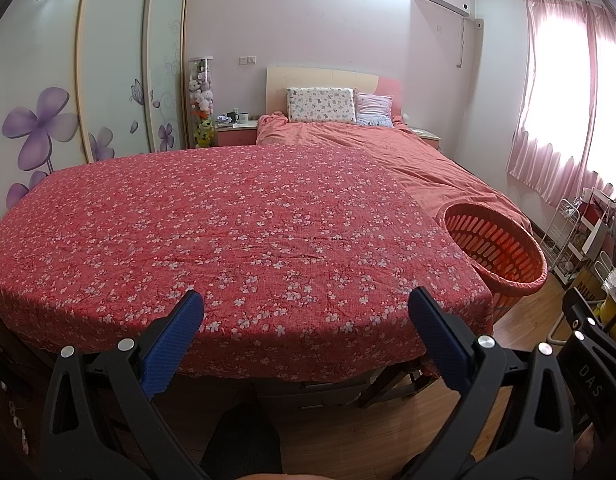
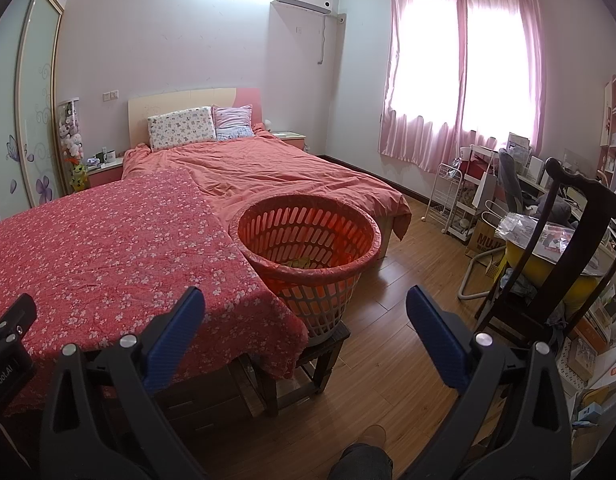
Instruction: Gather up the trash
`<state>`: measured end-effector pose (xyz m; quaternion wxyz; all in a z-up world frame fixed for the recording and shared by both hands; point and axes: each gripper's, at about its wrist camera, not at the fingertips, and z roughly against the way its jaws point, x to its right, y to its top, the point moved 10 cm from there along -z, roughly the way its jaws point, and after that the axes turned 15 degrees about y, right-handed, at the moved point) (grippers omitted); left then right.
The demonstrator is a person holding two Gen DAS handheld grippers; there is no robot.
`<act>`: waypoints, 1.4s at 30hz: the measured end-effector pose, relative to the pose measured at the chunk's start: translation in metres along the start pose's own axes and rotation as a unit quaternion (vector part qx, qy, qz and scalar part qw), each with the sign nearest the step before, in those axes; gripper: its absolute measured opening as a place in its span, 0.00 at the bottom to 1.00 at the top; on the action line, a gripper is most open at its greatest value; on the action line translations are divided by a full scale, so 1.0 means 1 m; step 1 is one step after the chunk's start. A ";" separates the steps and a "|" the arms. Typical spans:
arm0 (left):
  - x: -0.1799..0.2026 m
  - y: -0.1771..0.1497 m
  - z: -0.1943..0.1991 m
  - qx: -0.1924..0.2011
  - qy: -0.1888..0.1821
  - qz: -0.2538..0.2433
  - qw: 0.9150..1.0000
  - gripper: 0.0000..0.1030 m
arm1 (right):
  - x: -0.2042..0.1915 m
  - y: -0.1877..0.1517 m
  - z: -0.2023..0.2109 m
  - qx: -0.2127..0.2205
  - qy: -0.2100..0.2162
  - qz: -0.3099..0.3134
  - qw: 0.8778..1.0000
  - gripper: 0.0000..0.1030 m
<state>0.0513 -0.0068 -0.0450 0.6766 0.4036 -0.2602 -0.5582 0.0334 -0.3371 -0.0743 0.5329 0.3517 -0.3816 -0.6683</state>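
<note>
Trash: none showing on the counter, which is wearing a red floral cloth; the only candidate items are lying at the bottom of the orange basket, yellowish scraps too small to identify. A pale object is peeking in at the 9 o'clock edge of the left view; what it is cannot be told.

Orange basket: sitting on a dark stool just beside the counter's corner, at 12 o'clock in the right view and 3 o'clock in the left view.

Left hand-held gripper: hovering over the counter's near edge, released, blue pads wide apart, grasping nothing.

Right hand-held gripper: hanging above the floor beside the stool, likewise released and grasping nothing.

Bed: lying beyond the counter at 12 o'clock.

Risks, as judgement: the basket is looking top-heavy on a small stool, so a nudge from either hand-held gripper could be tipping it; a low pinch on the counter could be catching the loose cloth instead of trash and dragging it; the chair at 3 o'clock is crowding the right side
</note>
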 end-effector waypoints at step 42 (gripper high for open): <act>-0.004 -0.003 -0.002 -0.002 -0.001 -0.001 1.000 0.98 | 0.001 0.000 -0.001 -0.001 0.001 0.000 1.000 0.96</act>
